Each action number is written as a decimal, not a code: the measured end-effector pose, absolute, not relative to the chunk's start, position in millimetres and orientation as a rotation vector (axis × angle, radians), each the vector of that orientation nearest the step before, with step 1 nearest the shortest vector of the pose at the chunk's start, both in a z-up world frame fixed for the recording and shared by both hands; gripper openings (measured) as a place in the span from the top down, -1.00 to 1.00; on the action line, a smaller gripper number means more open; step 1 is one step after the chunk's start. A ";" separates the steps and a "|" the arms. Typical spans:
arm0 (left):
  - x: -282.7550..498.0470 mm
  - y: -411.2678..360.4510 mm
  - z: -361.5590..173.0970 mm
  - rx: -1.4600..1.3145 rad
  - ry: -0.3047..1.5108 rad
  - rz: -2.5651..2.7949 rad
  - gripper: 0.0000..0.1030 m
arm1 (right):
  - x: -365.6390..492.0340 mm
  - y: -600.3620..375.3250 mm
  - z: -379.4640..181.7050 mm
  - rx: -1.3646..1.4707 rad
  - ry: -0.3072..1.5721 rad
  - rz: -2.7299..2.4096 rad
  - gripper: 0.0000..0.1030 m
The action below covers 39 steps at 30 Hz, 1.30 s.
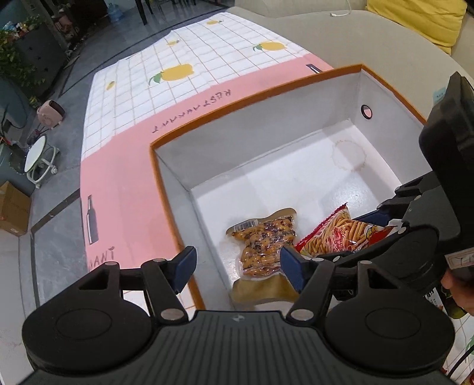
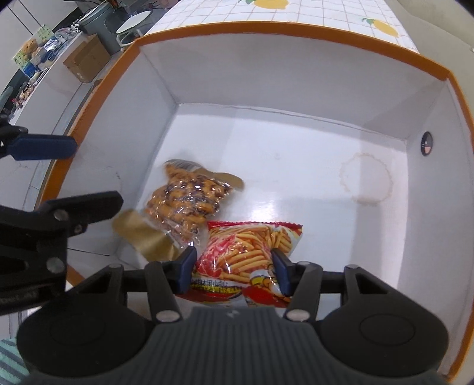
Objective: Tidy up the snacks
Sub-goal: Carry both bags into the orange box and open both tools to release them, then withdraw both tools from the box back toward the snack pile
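Observation:
A white box with an orange rim point(image 1: 246, 97) point(image 2: 296, 28) sits on the table. A clear vacuum pack of brown snack point(image 1: 263, 242) point(image 2: 186, 201) lies on the box floor near the left wall. A red packet of fries-shaped sticks point(image 1: 340, 234) point(image 2: 248, 251) lies beside it. My left gripper point(image 1: 237, 269) is open and empty, above the box's near left corner, over the vacuum pack. My right gripper point(image 2: 232, 269) is inside the box with its fingers on both sides of the red packet, wide apart; I cannot tell if they press it.
A tablecloth with a pink band and a white lemon grid point(image 1: 166, 88) covers the table left of the box. A round stain point(image 2: 367, 180) marks the box floor. A beige sofa with a yellow cushion point(image 1: 420, 17) stands behind. Floor clutter lies at far left.

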State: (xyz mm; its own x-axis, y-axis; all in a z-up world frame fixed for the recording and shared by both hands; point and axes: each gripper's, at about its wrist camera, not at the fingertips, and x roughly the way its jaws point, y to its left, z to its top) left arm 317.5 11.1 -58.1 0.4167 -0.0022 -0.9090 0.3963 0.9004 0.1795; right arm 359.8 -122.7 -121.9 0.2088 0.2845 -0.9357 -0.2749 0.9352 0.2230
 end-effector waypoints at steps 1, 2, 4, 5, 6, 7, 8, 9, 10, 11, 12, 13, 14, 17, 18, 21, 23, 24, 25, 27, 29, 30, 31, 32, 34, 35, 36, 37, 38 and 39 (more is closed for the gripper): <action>316.5 12.0 -57.5 0.393 1.122 -0.254 -0.48 | 359.0 -122.4 -120.5 0.005 1.297 0.384 -0.08; 315.2 12.8 -57.2 0.389 1.123 -0.252 -0.48 | 357.5 -122.7 -118.7 -0.003 1.288 0.379 -0.11; 312.3 14.0 -55.8 0.383 1.123 -0.248 -0.48 | 354.3 -122.9 -112.6 -0.025 1.269 0.369 -0.20; 310.7 14.7 -55.2 0.381 1.123 -0.246 -0.48 | 353.0 -123.9 -109.2 -0.032 1.262 0.361 -0.24; 308.8 15.1 -54.3 0.379 1.123 -0.244 -0.48 | 352.5 -125.0 -106.3 -0.036 1.259 0.354 -0.31; 307.0 15.4 -53.0 0.377 1.123 -0.241 -0.48 | 351.1 -127.0 -102.5 -0.036 1.254 0.350 -0.32; 304.2 16.0 -51.4 0.375 1.120 -0.238 -0.48 | 350.1 -128.9 -99.1 -0.033 1.249 0.348 -0.32; 301.6 16.5 -48.8 0.370 1.115 -0.233 -0.48 | 348.1 -130.3 -95.0 -0.030 1.240 0.345 -0.32; 298.3 17.4 -45.8 0.363 1.109 -0.232 -0.48 | 346.0 -132.1 -89.9 -0.028 1.229 0.342 -0.32; 294.7 18.2 -41.9 0.352 1.103 -0.231 -0.48 | 343.3 -134.1 -84.2 -0.027 1.216 0.339 -0.32; 291.0 18.7 -38.0 0.341 1.096 -0.231 -0.48 | 340.6 -136.2 -79.2 -0.026 1.204 0.338 -0.32; 286.0 19.1 -32.8 0.329 1.085 -0.229 -0.48 | 336.5 -138.7 -72.1 -0.027 1.187 0.339 -0.32; 281.4 18.9 -28.3 0.323 1.075 -0.225 -0.48 | 331.6 -141.5 -64.4 -0.027 1.167 0.339 -0.32; 262.7 17.8 -11.6 0.306 1.021 -0.203 -0.48 | 315.5 -150.0 -42.1 -0.018 1.109 0.346 -0.32; 253.9 17.8 -5.5 0.292 0.997 -0.196 -0.48 | 307.0 -154.2 -33.7 -0.012 1.084 0.349 -0.32; 228.7 17.7 7.3 0.227 0.934 -0.187 -0.48 | 282.7 -163.7 -16.5 0.000 1.018 0.343 -0.32; 210.1 16.6 11.0 0.184 0.903 -0.178 -0.48 | 260.6 -173.1 -6.6 0.016 0.966 0.337 -0.32; 200.1 15.8 11.2 0.163 0.894 -0.176 -0.48 | 251.8 -175.9 -4.3 0.022 0.950 0.333 -0.32; 192.1 15.1 10.6 0.144 0.893 -0.174 -0.48 | 240.2 -180.3 -2.2 0.029 0.931 0.330 -0.32; 174.3 12.7 7.3 0.099 0.895 -0.175 -0.48 | 216.8 -188.3 -1.3 0.051 0.902 0.323 -0.32; 159.5 10.7 2.8 0.059 0.903 -0.177 -0.48 | 196.7 -193.4 -5.1 0.075 0.894 0.322 -0.32; 152.1 9.9 0.4 0.038 0.908 -0.174 -0.48 | 186.8 -196.0 -7.7 0.086 0.892 0.321 -0.32; 144.4 9.0 -2.1 0.013 0.914 -0.172 -0.48 | 175.8 -198.5 -10.8 0.095 0.891 0.320 -0.32; 137.7 8.4 -5.0 -0.012 0.924 -0.173 -0.48 | 166.7 -199.9 -13.8 0.098 0.889 0.315 -0.32; 122.9 7.1 -11.7 -0.061 0.938 -0.172 -0.48 | 148.5 -204.5 -20.3 0.096 0.883 0.299 -0.32; 117.9 6.2 -15.5 -0.075 0.946 -0.172 -0.48 | 139.8 -206.2 -23.7 0.087 0.879 0.291 -0.32; 113.0 4.4 -20.2 -0.087 0.954 -0.171 -0.48 | 132.2 -207.4 -27.3 0.079 0.875 0.288 -0.32; 108.8 1.6 -26.1 -0.095 0.966 -0.168 -0.48 | 125.7 -208.5 -31.3 0.074 0.875 0.292 -0.32; 104.6 -0.1 -31.6 -0.104 0.977 -0.160 -0.48 | 117.8 -209.8 -35.1 0.069 0.875 0.300 -0.32; 102.0 -0.9 -38.3 -0.115 0.990 -0.145 -0.49 | 112.2 -210.4 -39.6 0.061 0.879 0.300 -0.30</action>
